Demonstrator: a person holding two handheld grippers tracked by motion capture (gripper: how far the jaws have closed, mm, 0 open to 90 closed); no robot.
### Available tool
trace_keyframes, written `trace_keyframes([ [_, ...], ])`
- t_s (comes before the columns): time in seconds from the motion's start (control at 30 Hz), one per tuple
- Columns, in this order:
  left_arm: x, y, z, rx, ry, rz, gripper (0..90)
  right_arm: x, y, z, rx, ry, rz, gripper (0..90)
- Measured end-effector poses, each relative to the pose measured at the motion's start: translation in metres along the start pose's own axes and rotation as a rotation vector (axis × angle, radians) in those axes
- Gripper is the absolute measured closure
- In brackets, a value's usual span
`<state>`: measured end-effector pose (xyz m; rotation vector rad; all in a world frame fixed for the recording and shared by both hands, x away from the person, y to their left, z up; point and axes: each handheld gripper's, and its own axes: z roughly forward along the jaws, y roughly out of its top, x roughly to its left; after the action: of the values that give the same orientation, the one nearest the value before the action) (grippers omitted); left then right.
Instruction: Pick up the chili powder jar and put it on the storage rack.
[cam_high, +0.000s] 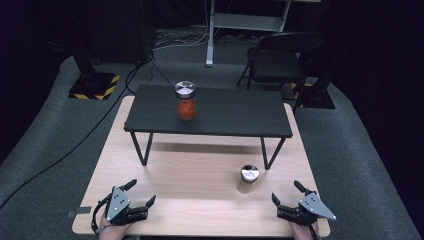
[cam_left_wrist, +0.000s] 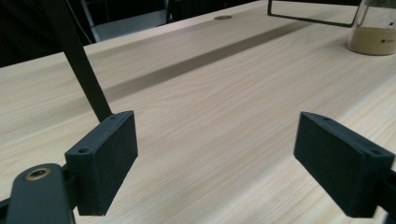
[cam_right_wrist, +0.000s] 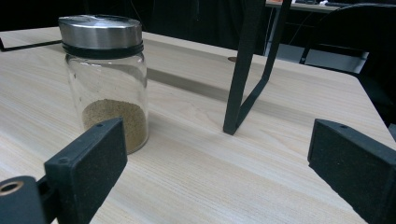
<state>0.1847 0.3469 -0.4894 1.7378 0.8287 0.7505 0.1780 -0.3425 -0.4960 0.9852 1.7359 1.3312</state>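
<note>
A glass jar of red contents (cam_high: 186, 101) with a metal lid stands on a low black shelf (cam_high: 235, 114) at the back of the wooden table (cam_high: 200, 210). A second glass jar, part full of tan powder (cam_high: 247, 179), stands on the table in front of the shelf's right leg. My left gripper (cam_high: 142, 191) rests open near the front left corner, nothing between its jaws (cam_left_wrist: 217, 140). My right gripper (cam_high: 285, 190) is open near the front right corner, just right of the tan jar (cam_right_wrist: 106, 79) and apart from it. The left gripper view has that jar (cam_left_wrist: 376, 28) far off at top right.
The shelf's thin black legs (cam_right_wrist: 243, 70) stand on the table close to the tan jar. A black folding chair (cam_high: 280, 57) and a stand base with yellow-black stripes (cam_high: 95, 86) sit on the grey carpet beyond the table. A cable runs across the floor at left.
</note>
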Motion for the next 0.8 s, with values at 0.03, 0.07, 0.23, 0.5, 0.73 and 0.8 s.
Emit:
trace_keyframes([
  [0.03,0.0002,-0.0001,-0.0001,-0.001,-0.001,0.000,13.1,0.0002,-0.0002,-0.0002,-0.001,0.000,-0.002,3.9],
  [0.07,0.0005,-0.0001,-0.0002,0.000,-0.002,0.001,13.1,0.0007,-0.0004,-0.0004,-0.002,-0.002,-0.003,3.9],
  [0.23,0.0042,0.0015,0.0003,0.011,-0.007,-0.023,12.0,0.0016,-0.0001,-0.0006,0.000,-0.002,-0.007,3.9],
  [0.5,0.0050,0.0032,0.0014,0.020,-0.014,-0.019,11.9,0.0032,0.0000,-0.0011,0.001,-0.006,-0.010,3.9],
  [0.73,0.0094,0.0043,0.0032,0.026,-0.030,-0.038,11.7,0.0040,-0.0002,-0.0018,0.000,-0.007,-0.009,3.9],
  [0.8,0.0100,0.0050,0.0039,0.030,-0.032,-0.041,11.6,0.0040,-0.0003,-0.0020,0.000,-0.007,-0.010,3.9],
])
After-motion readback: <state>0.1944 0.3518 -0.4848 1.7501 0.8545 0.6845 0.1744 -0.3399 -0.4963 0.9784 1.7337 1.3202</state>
